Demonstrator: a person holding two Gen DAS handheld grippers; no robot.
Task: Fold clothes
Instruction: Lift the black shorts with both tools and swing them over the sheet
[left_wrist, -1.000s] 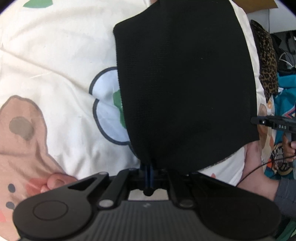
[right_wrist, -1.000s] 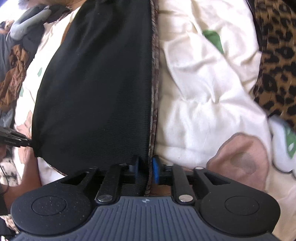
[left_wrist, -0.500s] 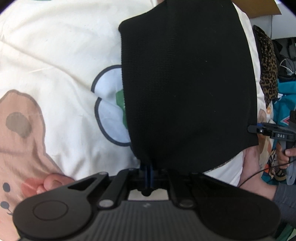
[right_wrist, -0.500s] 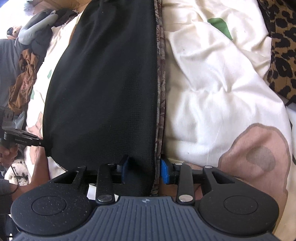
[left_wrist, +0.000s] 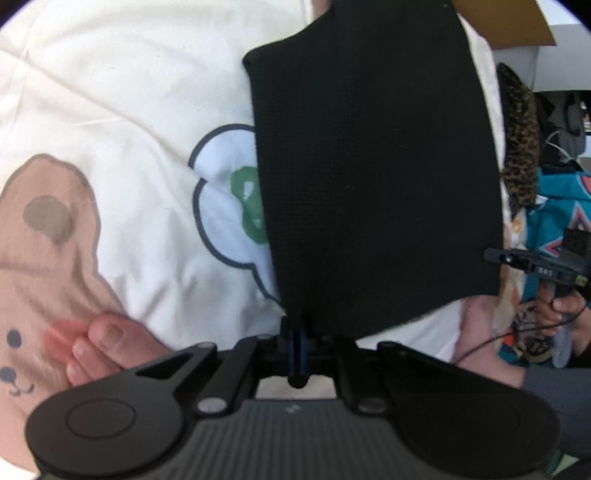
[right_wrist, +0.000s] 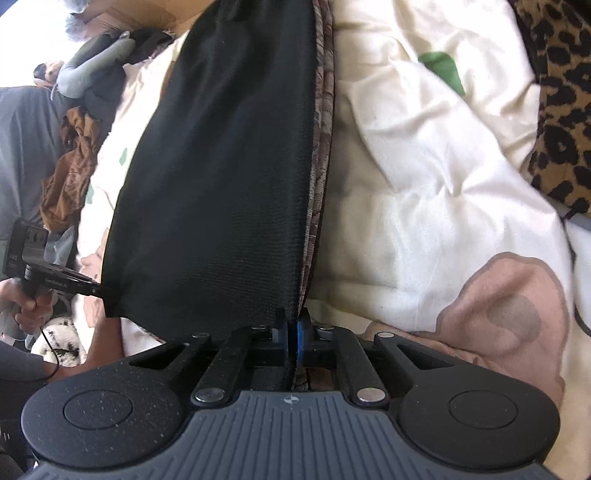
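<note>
Left gripper (left_wrist: 296, 334) clenched on the near left corner of the black garment (left_wrist: 373, 177), blue fingers (left_wrist: 295, 341) pressed together with the cloth edge pinched between them. Right gripper (right_wrist: 291, 334) likewise clamped on the opposite near corner, fabric sandwiched between its blue fingers (right_wrist: 303, 332). Garment stretched flat between the two grips, spread over the bed quilt (left_wrist: 122, 110) and running away from both cameras. Whether resting on the quilt or lifted just above it: cannot tell. Along the garment's right edge, in the right wrist view, a strip of brownish patterned lining (right_wrist: 320, 147) peeking from under the black layer.

Seen from the left wrist, the right gripper's tip entering at the far right edge, pointing inward at the garment's corner, handle gripped by a hand (left_wrist: 565, 306) below it, thin cable trailing down. Seen from the right wrist, the left gripper entering from the left, tip at the garment's corner, hand (right_wrist: 29, 306) wrapped round the handle, grey sleeve behind. Both grippers held roughly level, aimed forward along the cloth.

Bare toes (left_wrist: 99, 343) resting on the quilt's bear print, just beside the left gripper. Leopard-print fabric (right_wrist: 557, 99) lying at the quilt's right side. Heap of clothes (right_wrist: 85, 110) beyond the quilt's left edge.
</note>
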